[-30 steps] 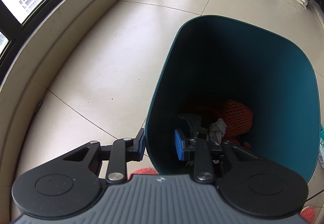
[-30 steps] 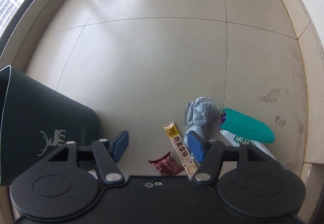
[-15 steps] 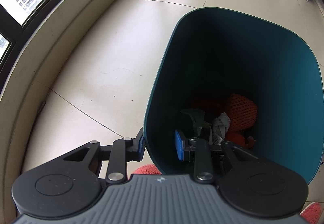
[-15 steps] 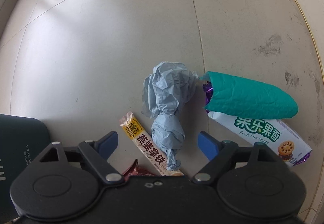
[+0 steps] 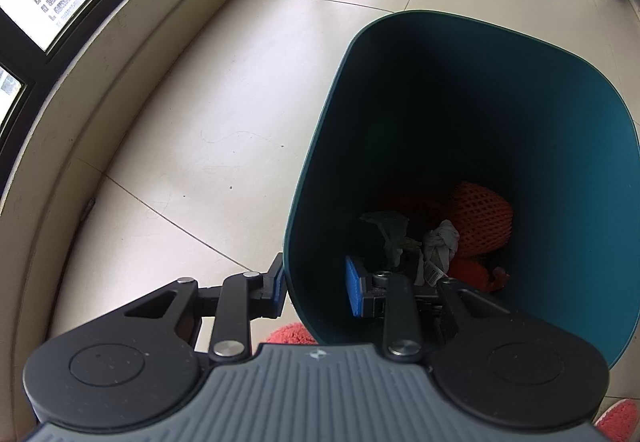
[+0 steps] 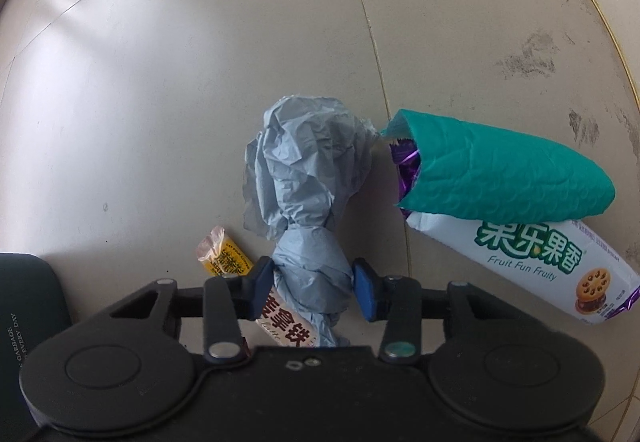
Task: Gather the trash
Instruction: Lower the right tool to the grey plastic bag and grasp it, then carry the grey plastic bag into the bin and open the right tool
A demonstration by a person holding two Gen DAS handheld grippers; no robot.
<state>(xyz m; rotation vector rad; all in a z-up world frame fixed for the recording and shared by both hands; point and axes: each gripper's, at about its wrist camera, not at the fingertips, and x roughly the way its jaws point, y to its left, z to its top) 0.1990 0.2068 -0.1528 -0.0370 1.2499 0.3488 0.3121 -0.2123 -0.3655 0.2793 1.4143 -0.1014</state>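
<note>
My right gripper [image 6: 311, 285] points down at the floor; its jaws have just been closing, and the blue pads now press on both sides of the lower knot of the crumpled grey-blue paper [image 6: 308, 198]. The paper lies on the tiled floor [image 6: 160, 102], partly over a yellow sachet [image 6: 228, 262]. Just right of it, a teal sleeve [image 6: 500, 178] rests on a white biscuit packet [image 6: 532, 266].

My left gripper [image 5: 316, 286] clamps the near wall of the dark teal bin [image 5: 520, 114], one pad outside, one inside. At the bin's bottom sit an orange foam net [image 5: 480, 222] and white scraps [image 5: 440, 242]. A window ledge [image 5: 80, 102] curves along the left.
</note>
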